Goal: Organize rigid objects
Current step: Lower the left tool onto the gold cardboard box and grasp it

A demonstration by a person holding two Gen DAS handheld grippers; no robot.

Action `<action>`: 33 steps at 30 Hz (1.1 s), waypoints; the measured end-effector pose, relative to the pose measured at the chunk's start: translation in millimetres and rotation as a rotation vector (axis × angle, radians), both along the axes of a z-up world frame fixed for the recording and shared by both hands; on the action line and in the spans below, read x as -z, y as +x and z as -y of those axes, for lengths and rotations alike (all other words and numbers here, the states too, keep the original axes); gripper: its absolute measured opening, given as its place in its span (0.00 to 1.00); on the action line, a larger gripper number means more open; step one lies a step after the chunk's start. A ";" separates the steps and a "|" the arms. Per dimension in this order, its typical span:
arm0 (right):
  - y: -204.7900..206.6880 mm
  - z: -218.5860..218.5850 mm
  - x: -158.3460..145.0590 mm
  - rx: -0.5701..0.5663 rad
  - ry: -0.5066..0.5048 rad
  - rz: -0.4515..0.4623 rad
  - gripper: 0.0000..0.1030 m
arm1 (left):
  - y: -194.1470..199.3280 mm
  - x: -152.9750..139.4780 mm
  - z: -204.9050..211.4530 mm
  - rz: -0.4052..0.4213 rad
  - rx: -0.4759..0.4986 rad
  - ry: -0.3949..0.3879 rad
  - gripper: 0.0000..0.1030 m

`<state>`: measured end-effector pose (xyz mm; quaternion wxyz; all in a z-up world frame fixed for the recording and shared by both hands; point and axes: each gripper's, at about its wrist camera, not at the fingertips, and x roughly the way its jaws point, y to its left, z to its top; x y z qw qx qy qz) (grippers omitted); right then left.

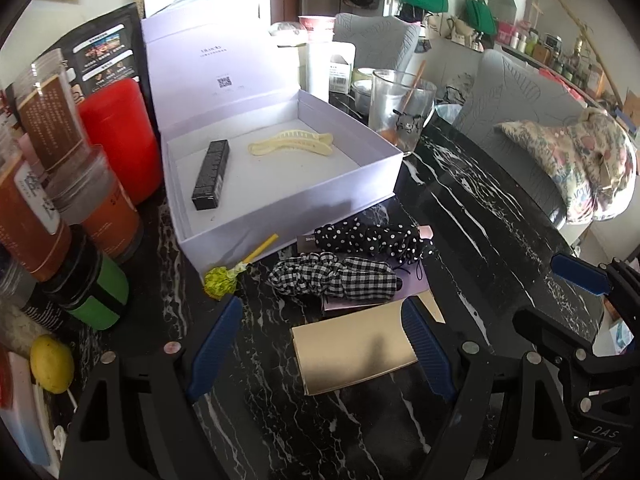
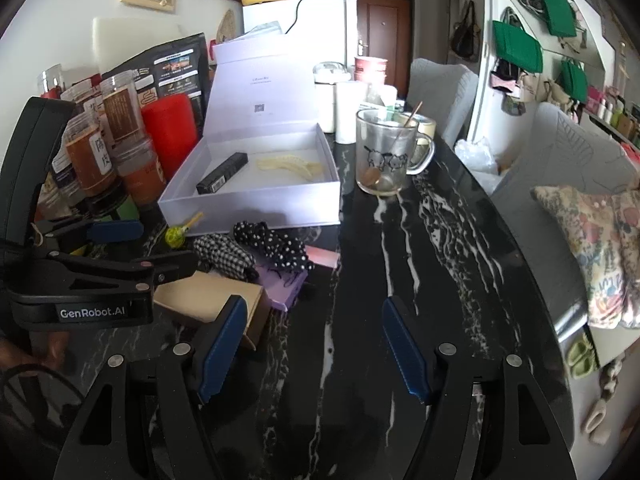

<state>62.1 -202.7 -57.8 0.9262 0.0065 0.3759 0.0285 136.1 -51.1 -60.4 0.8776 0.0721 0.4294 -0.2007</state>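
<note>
While both grippers, left gripper and right gripper, hang released and empty, black case and hair clip sit in the box; gold card and lollipop wait on the table.

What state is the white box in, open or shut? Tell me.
Open. The white box's lid stands upright behind it, and a black tube and a cream hair clip lie inside.
</note>
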 end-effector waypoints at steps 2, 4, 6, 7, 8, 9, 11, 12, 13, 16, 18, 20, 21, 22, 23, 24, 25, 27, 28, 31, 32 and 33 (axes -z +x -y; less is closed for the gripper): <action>0.0 3.5 6.1 0.006 0.004 -0.015 0.69 | 3.6 5.0 2.4 -0.016 0.021 -0.006 0.80; 0.3 8.0 12.0 0.013 0.016 -0.028 0.69 | 7.6 10.0 6.8 -0.032 0.046 -0.005 0.80; 1.1 11.4 16.1 0.019 0.023 -0.039 0.69 | 10.9 13.6 10.3 -0.039 0.068 -0.005 0.80; 1.9 12.1 17.1 0.021 0.024 -0.042 0.69 | 11.6 14.9 12.2 -0.042 0.078 -0.005 0.80; 2.1 13.0 18.6 0.024 0.025 -0.045 0.69 | 12.8 16.8 14.8 -0.044 0.094 -0.008 0.80; 2.3 13.5 19.5 0.025 0.026 -0.048 0.69 | 13.5 18.4 16.9 -0.047 0.108 -0.010 0.80; 2.8 14.8 20.9 0.026 0.029 -0.052 0.69 | 15.5 22.6 20.5 -0.059 0.135 -0.011 0.80; 2.9 15.4 21.4 0.027 0.032 -0.053 0.69 | 16.0 25.8 22.7 -0.071 0.150 -0.009 0.80; 3.0 15.8 22.1 0.026 0.033 -0.054 0.69 | 16.1 27.1 23.6 -0.076 0.159 -0.015 0.80; 4.0 16.8 23.7 0.025 0.034 -0.058 0.69 | 14.4 28.3 22.2 -0.110 0.185 -0.062 0.80; 4.1 17.5 24.0 0.022 0.040 -0.060 0.69 | 11.2 29.4 21.6 -0.117 0.196 -0.072 0.80; 4.4 17.8 24.3 0.021 0.044 -0.059 0.69 | 5.7 29.9 22.4 -0.108 0.215 -0.061 0.80; 4.5 17.7 24.6 0.020 0.043 -0.059 0.69 | 2.2 29.9 23.1 -0.106 0.229 -0.056 0.80; 4.4 17.7 24.9 0.019 0.043 -0.059 0.69 | -0.4 30.3 23.8 -0.108 0.236 -0.052 0.80; 4.1 17.6 25.3 0.019 0.043 -0.060 0.69 | -3.2 30.8 24.1 -0.111 0.241 -0.046 0.80; 3.8 17.4 25.6 0.018 0.044 -0.061 0.69 | -7.1 31.1 24.1 -0.115 0.245 -0.043 0.80; 3.2 17.7 25.7 0.018 0.046 -0.062 0.69 | -9.3 31.2 24.2 -0.120 0.251 -0.045 0.80; 2.0 18.5 26.0 0.019 0.049 -0.062 0.69 | -14.8 32.0 24.3 -0.131 0.262 -0.051 0.80; 1.8 18.6 26.2 0.019 0.049 -0.063 0.69 | -17.9 32.1 24.6 -0.132 0.267 -0.049 0.80; 0.9 19.3 27.0 0.021 0.046 -0.066 0.69 | -26.9 32.8 27.8 -0.121 0.278 -0.039 0.80; 0.5 19.7 27.2 0.023 0.045 -0.066 0.69 | -30.0 33.2 28.4 -0.113 0.276 -0.037 0.80; 0.3 20.2 27.5 0.025 0.046 -0.066 0.69 | -32.7 34.0 29.6 -0.101 0.270 -0.033 0.80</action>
